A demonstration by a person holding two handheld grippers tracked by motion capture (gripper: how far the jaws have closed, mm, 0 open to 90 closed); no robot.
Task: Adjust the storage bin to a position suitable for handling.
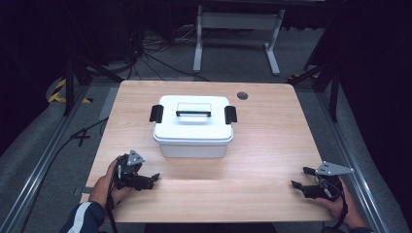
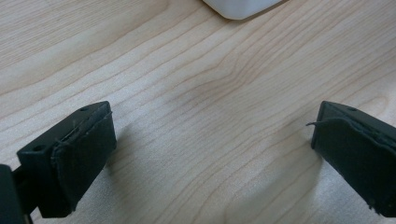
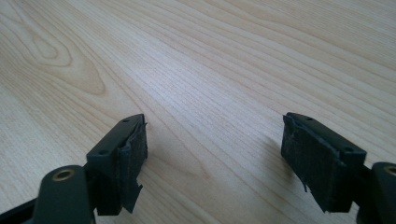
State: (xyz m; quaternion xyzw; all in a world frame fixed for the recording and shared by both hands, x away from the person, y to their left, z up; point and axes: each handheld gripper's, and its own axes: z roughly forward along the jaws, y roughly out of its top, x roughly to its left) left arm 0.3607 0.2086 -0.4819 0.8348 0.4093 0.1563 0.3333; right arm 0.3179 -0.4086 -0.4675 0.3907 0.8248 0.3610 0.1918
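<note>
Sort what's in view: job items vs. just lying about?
Job: white box with latched lid, left claw and right claw, both open and empty.
Lying about: grommet in table, floor cables, white stand.

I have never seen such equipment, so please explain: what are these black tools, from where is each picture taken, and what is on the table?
A person sits at a wooden table and holds a hand tool with two black jaws in each hand: the left gripper and the right gripper. The high view looks down from above. The other two pictures come from small cameras riding on each gripper, looking along its jaws. On the table stands a white box, lid on, with a handle on top and black latches at both ends. Both grippers are open and hold nothing.
</note>
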